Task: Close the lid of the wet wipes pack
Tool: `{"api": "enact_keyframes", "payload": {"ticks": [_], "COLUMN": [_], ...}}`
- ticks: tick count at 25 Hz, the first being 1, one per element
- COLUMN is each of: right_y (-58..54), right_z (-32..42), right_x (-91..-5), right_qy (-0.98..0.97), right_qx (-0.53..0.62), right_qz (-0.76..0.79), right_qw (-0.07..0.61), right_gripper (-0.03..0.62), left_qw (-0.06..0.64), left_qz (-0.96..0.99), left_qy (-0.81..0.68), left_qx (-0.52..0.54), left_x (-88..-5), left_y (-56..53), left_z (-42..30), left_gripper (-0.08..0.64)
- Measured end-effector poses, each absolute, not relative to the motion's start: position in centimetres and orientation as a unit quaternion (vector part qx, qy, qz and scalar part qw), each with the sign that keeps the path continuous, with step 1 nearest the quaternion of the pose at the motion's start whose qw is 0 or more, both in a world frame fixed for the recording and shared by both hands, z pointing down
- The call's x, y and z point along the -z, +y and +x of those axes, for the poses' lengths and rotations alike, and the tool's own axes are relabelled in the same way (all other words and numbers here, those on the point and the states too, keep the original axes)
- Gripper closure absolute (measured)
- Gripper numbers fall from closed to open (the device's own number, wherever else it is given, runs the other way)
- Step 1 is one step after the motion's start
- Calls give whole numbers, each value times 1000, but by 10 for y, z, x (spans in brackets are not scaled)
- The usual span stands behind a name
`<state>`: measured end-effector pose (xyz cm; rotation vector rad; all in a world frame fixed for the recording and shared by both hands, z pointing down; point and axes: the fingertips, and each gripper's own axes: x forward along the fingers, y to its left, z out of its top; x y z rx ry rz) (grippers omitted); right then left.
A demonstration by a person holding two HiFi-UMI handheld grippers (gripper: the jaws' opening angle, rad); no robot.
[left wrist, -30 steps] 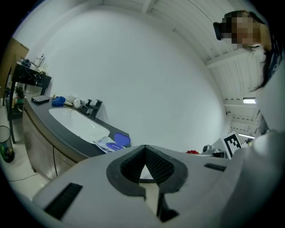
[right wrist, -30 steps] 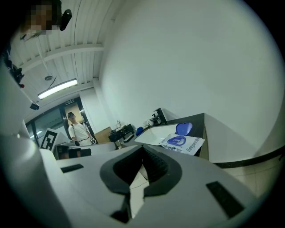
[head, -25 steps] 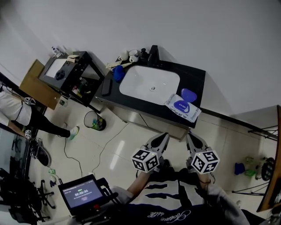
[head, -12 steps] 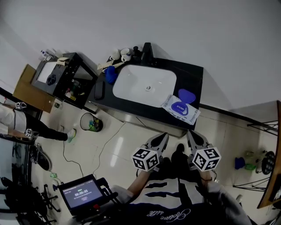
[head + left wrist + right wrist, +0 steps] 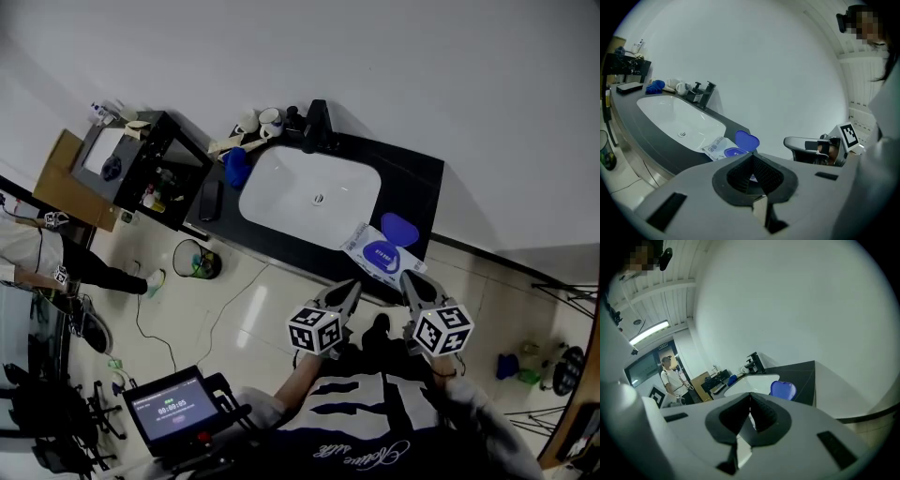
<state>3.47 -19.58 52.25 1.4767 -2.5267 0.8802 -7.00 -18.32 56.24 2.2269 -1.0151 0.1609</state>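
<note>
Fingers pressed together on left gripper (image 5: pixel 353 285) and right gripper (image 5: pixel 406 277) partly hide the wet wipes pack (image 5: pixel 716 148), lid (image 5: pixel 747 141) raised.

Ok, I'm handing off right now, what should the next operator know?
Left claw: shut, empty. Right claw: shut, empty. Both held in front of the counter, aimed at the wet wipes pack, touching nothing.
Pack lies on the counter right of the sink, near the front edge; its blue lid stands flipped open.
Done: nothing yet. Left: reach in and press the lid shut.
</note>
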Motion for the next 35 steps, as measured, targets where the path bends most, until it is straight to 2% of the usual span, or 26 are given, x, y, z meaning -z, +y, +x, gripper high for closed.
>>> {"api": "enact_keyframes", "payload": {"ticks": [5,12,17,21,28,35], "right_y": [-215,-262,-281,-293,-327,-334], "right_z": [45,62,72,87,110,96], "right_x": [-519,-562,-587,-601,-619,-624], "right_qy": [-832,-832,-829,-822,-798,-805], "right_qx": [-291,-308,-311,-303,-314,-338], "right_qz": [470,456,452,464,495,469], "right_qw": [50,66,104,133,138,133], "right_gripper": [594,594,594,594,594,594], "left_qw": [342,360,380,395,402,405], "left_qz": [852,839,825,817,815,815], "left_qy": [-384,-382,-376,-374,-369,-365], "left_qx": [-94,-144,-183,-191,-197,-195], "left_x": [-571,-627,-656,-662,-664,-667], "left_y": [-199,-239,-250,-254,-250,-250], "left_z": [-52,-41,-41,-38,-36,-35], "left_gripper": [560,559,560,560,559,560]}}
